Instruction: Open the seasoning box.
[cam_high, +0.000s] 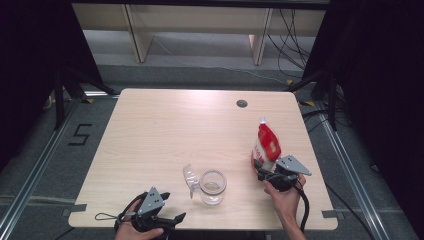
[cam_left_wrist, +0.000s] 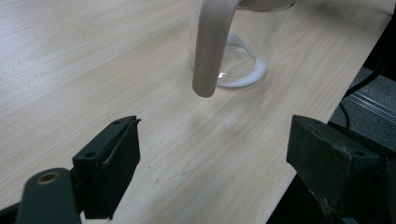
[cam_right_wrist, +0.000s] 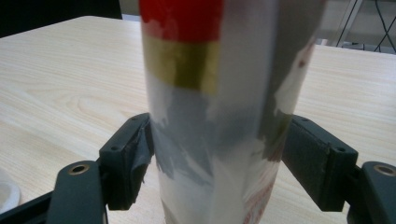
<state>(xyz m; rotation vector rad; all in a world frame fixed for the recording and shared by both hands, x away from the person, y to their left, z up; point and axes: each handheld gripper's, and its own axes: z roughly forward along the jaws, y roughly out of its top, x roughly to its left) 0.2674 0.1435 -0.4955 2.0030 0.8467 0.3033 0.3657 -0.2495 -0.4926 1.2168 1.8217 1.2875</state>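
Right gripper (cam_high: 261, 167) is clamping the red-and-white plastic pouch (cam_high: 265, 145) upright, right of the clear glass jar (cam_high: 212, 186), likely for pouring. Left gripper (cam_high: 170, 220) is waiting released, near the jar.

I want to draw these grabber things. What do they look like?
Each gripper, left gripper and right gripper, is black with two chunky, flat-faced jaws and a grey three-cornered plate on top. A black cable trails from each. The person's forearms are bare, with no sleeves.
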